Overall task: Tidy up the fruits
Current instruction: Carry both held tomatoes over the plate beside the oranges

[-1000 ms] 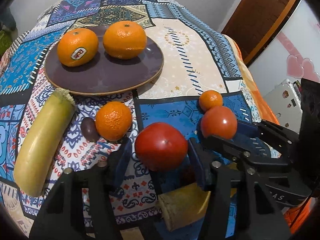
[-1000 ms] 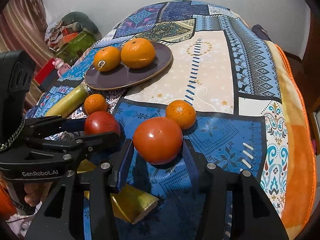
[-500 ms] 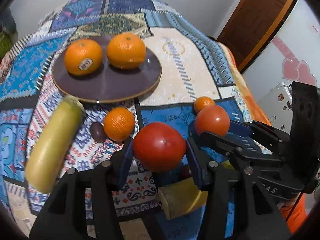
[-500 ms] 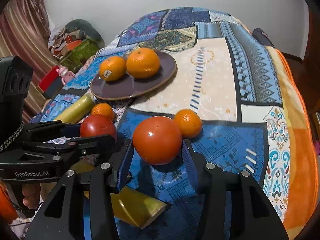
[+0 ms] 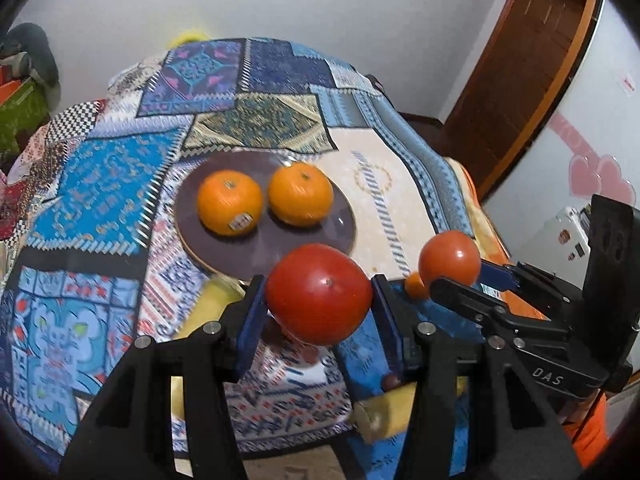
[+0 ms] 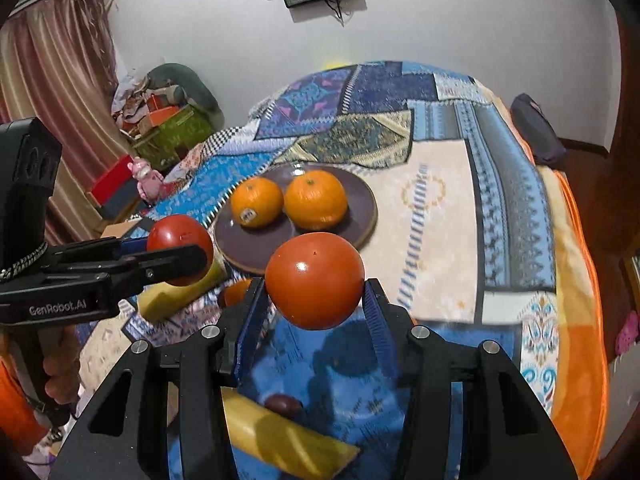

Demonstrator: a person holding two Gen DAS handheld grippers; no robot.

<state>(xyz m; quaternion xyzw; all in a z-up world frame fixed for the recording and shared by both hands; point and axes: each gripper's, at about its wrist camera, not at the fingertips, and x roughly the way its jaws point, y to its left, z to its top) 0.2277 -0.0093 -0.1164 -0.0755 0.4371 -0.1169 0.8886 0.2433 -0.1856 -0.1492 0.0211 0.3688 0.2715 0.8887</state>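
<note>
My left gripper (image 5: 319,306) is shut on a red tomato (image 5: 319,292) and holds it in the air, just in front of the brown plate (image 5: 280,240). My right gripper (image 6: 314,300) is shut on a second red tomato (image 6: 315,280), also lifted, short of the plate (image 6: 362,196). Each gripper shows in the other's view, the right one (image 5: 460,276) and the left one (image 6: 180,254), each with its tomato. Two large oranges (image 5: 230,202) (image 5: 301,193) lie on the plate. A small orange (image 5: 416,285) and a yellow banana (image 6: 280,440) lie on the cloth below.
A patchwork cloth (image 5: 120,184) covers the table. A second yellow fruit (image 6: 180,296) lies left of the plate, with a small orange (image 6: 237,292) beside it. A small dark fruit (image 6: 283,405) lies near the banana. An orange blanket edge (image 6: 576,320) runs along the right.
Both grippers have risen off the cloth with their tomatoes and moved toward the plate. The fruits on the cloth now sit lower in view.
</note>
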